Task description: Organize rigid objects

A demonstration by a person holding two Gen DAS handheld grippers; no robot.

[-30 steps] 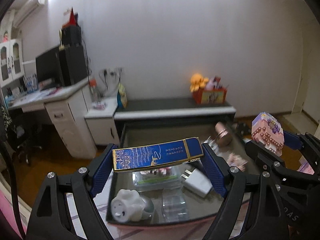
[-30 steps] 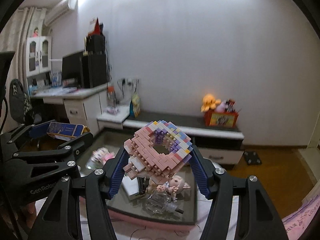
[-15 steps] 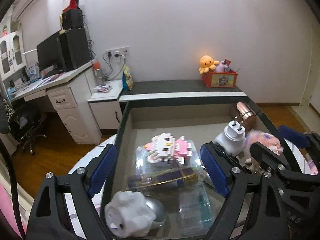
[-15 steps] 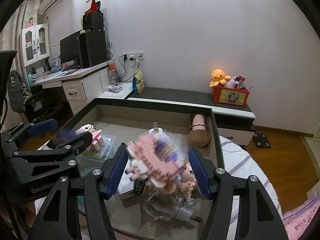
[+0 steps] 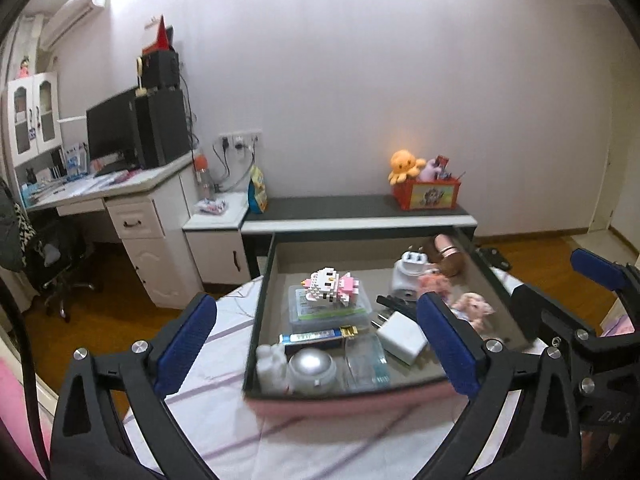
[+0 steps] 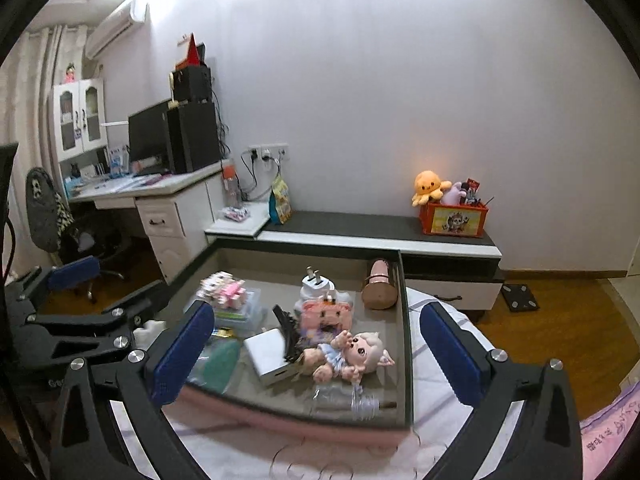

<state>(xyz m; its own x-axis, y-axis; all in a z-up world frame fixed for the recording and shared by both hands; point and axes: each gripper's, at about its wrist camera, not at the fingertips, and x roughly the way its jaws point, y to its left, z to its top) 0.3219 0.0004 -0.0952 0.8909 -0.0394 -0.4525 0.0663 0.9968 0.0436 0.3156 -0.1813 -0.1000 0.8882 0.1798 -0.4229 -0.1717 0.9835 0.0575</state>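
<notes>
Your left gripper (image 5: 316, 344) hangs over the near edge of the storage box (image 5: 262, 280), jaws opening wide, nothing between the blue pads. Just ahead of it, inside the box, the blue-and-gold slim box (image 5: 316, 336) lies flat on the floor, against the near side of the clear plastic case (image 5: 330, 312). The white-and-pink brick cat (image 5: 332, 286) sits on top of that case. Nearest your left fingers: a white figurine (image 5: 272, 366), a silver dome (image 5: 312, 368) and a small clear container (image 5: 366, 360), all in a row along the near wall. A white charger (image 5: 402, 338) lies just inside the right-hand finger.

Your right gripper (image 6: 316, 354) is likewise released, jaws opening, empty. Ahead of it the pink brick model (image 6: 326, 316) rests in the box, leaning against the white plug adapter (image 6: 316, 286) beyond it. Closer to your fingers lie a doll (image 6: 352, 356) on its back, a white power block (image 6: 270, 354) to its left, and a clear bottle (image 6: 348, 400) at the near wall. A rose-gold cylinder (image 6: 380, 284) lies at the far right corner. The box sits on a striped cloth (image 6: 440, 400).
</notes>
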